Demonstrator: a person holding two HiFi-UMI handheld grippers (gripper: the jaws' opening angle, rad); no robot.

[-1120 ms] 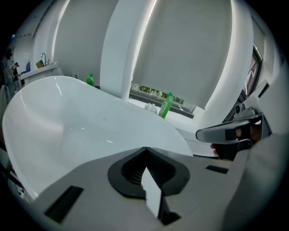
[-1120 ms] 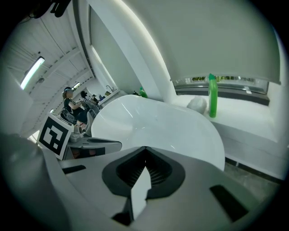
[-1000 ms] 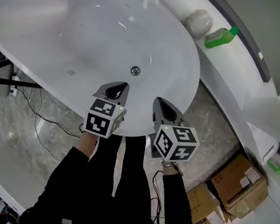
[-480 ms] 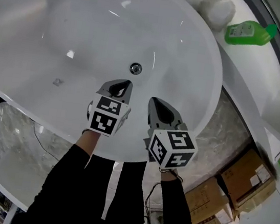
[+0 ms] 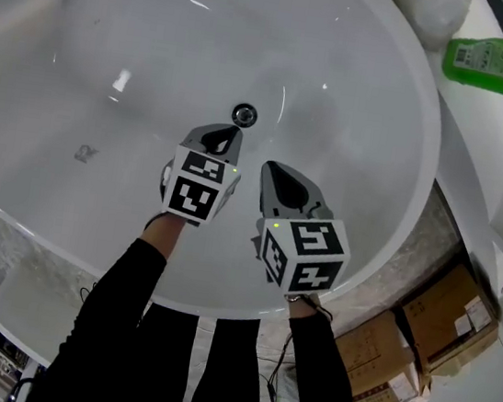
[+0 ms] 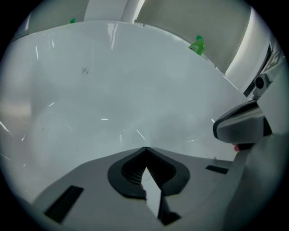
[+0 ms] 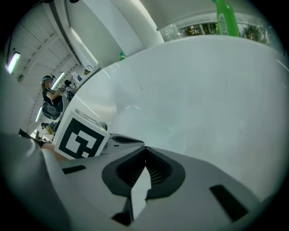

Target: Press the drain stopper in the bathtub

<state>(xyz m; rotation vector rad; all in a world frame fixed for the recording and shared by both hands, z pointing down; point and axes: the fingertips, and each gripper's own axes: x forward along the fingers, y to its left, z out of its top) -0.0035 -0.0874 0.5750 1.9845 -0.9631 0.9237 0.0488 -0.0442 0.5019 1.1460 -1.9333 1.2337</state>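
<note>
- One drain stopper (image 5: 243,114): round, metal-rimmed, set in the floor of the bathtub (image 5: 387,224), near the middle of the basin in the head view.
- One bathtub: white, oval, glossy, with light streaks on its inner wall.
- Two grippers, both held over the basin, side by side and apart.
- Left gripper (image 5: 232,131): its tip is just short of the stopper and points at it; a sliver of white tub shows between the two in the head view. Its own view (image 6: 144,148) shows the jaws pressed together at the tips, with nothing between them.
- Right gripper (image 5: 268,166): beside the left one and farther from the stopper. Its own view (image 7: 144,148) also shows the jaws closed tip to tip and empty.
- Two marker cubes, one per gripper.
- One green bottle (image 5: 498,68) lying on the white ledge beyond the tub rim.
- Two cardboard boxes (image 5: 444,320) on the floor at right, outside the tub.
</note>
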